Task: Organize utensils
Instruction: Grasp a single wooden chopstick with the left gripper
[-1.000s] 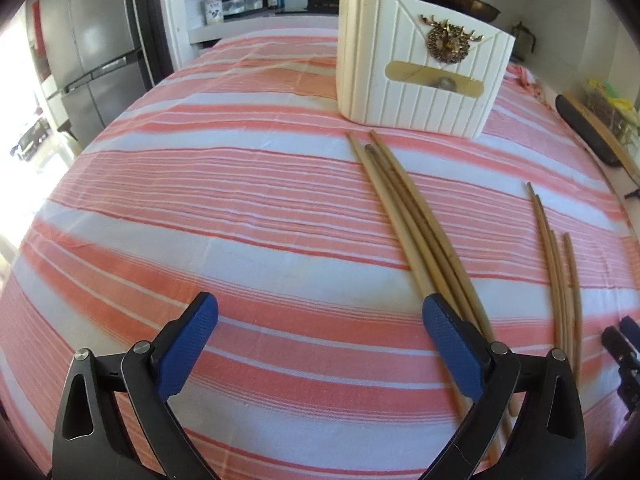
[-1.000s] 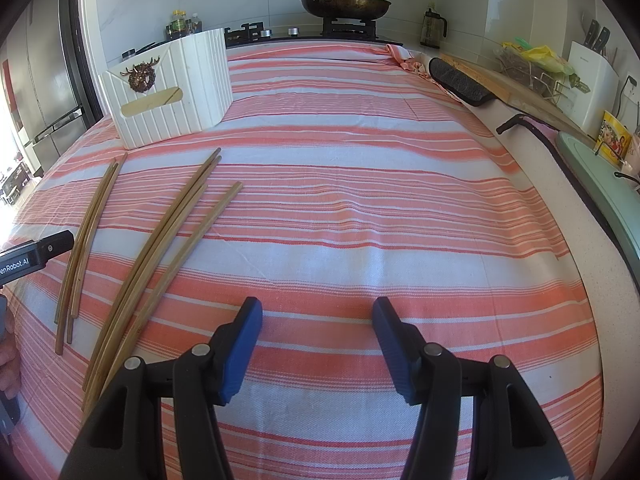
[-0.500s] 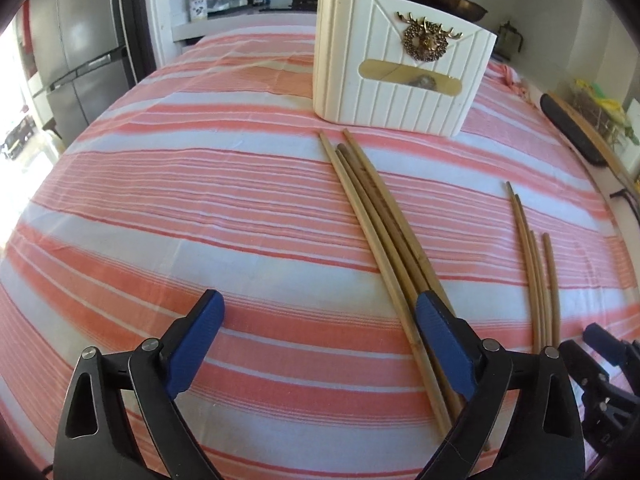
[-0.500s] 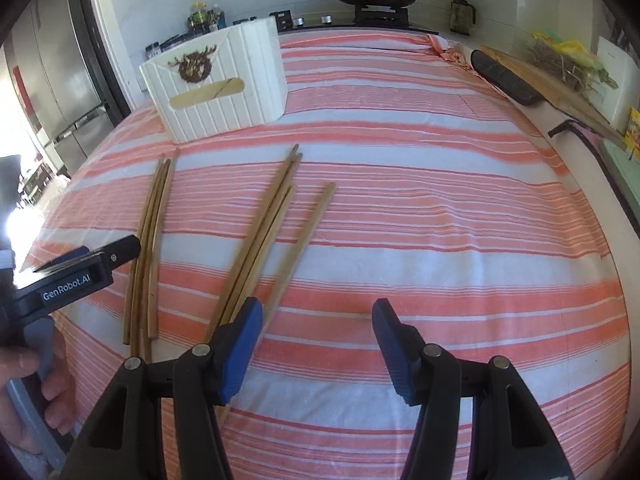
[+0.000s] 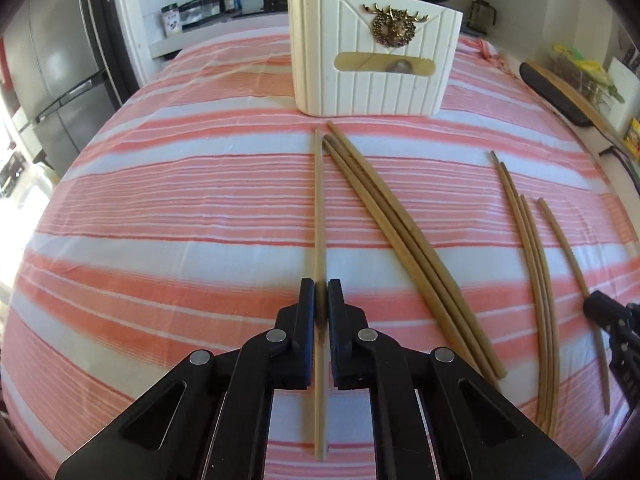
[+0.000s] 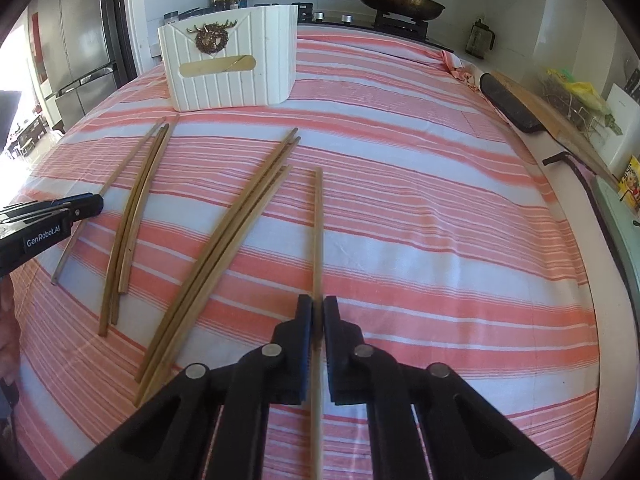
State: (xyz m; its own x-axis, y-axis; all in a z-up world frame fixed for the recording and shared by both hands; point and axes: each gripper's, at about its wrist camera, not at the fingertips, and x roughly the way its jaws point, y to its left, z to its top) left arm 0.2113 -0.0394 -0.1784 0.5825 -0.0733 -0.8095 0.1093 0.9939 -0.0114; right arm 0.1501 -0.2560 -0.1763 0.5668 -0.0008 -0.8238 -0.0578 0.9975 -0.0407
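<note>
Pinching one chopstick (image 5: 319, 216) after just closing, the left tongs (image 5: 319, 304) hold it; the right tongs (image 6: 318, 316), likewise just closed, clamp another chopstick (image 6: 318, 232). Loose chopsticks (image 6: 224, 240) lie beyond on the striped table (image 6: 440, 240), before the white holder (image 5: 372, 64).

A coral-and-white striped cloth (image 5: 180, 208) covers the surface, tan wooden chopsticks (image 5: 404, 240) lie on it, the ribbed holder (image 5: 372, 80) is cream with a gold deer emblem (image 5: 394, 26), and the fingers (image 5: 307, 312) are black.
</note>
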